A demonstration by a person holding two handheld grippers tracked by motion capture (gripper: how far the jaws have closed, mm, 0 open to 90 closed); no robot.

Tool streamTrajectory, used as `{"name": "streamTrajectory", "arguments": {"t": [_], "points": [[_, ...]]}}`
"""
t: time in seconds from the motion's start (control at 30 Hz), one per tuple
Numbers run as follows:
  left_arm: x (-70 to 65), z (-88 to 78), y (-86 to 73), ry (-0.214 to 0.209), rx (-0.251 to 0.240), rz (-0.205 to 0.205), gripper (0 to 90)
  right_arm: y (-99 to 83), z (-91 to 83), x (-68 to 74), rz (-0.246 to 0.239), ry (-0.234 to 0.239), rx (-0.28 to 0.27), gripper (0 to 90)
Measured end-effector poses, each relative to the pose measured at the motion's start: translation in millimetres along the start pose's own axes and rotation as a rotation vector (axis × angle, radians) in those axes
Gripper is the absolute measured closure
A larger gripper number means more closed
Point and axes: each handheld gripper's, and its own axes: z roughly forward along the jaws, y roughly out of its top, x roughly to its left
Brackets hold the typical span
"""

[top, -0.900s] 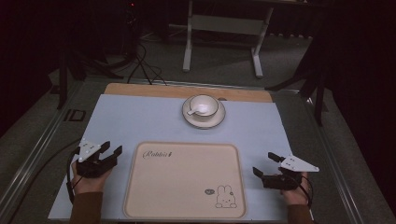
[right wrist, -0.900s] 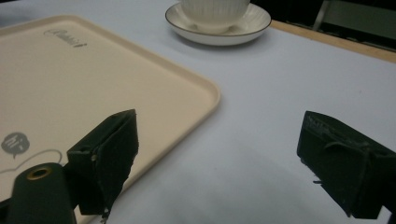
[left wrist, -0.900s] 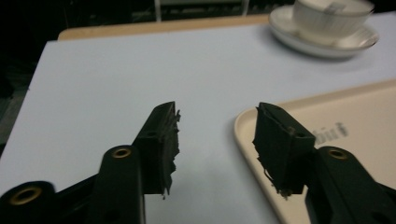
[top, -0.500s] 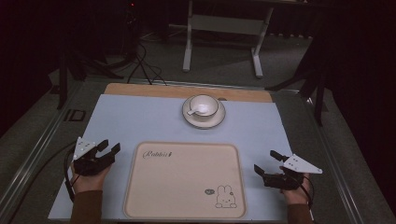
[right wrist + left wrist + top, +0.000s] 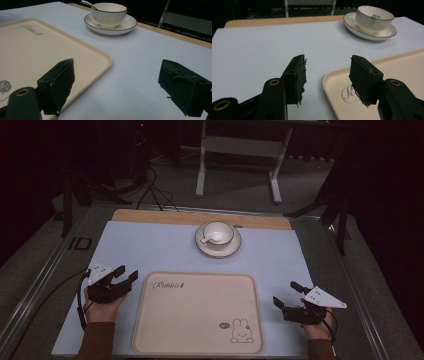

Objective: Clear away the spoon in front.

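Nearest the person, at the front edge of the bench (image 5: 150, 245), lies a cream tray (image 5: 200, 312) with a small rabbit drawing in its near right corner and the word "Rabbit" at its far left corner; nothing lies on it. Just left of the tray's far left corner, the left gripper (image 5: 125, 276) is held in a hand, its jaws standing wide apart with nothing between them. Seen in the left gripper view, that gripper (image 5: 327, 75) hangs over the tray's rounded corner (image 5: 362, 82), one jaw over the pale blue bench cover and the other over the tray rim, neither touching it. Off the tray's right edge, the right gripper (image 5: 286, 294) is also held in a hand, a grey three-cornered plate on top, and its jaws gape wide and empty. From the right gripper view (image 5: 116, 82), one jaw stands over the tray edge (image 5: 82, 50) and the other over bare cover. Farther back, well apart from the tray and both grippers, a white cup (image 5: 218, 234) sits on a saucer (image 5: 218, 247), with a spoon (image 5: 206, 240) resting inside the cup.
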Motion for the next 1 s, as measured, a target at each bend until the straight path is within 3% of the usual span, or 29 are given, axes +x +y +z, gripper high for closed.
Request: {"name": "streamTrajectory", "arguments": {"t": [0.13, 0.73, 1.0], "points": [[-2.0, -0.8, 9.4, -0.047, -0.018, -0.038, 45.6, -0.2, 1.4, 1.1, -0.004, 0.005, 0.003, 13.2], [-36.2, 29.6, 47.4, -0.112, -0.029, 0.051, 44.3, -0.5, 0.4, -0.1, 0.002, 0.003, -0.011, 13.3], [-39.6, 41.5, 63.4, -0.126, -0.023, 0.071, 44.1, -0.7, 2.3, -1.0, 0.007, 0.011, -0.001, 13.3]]}}
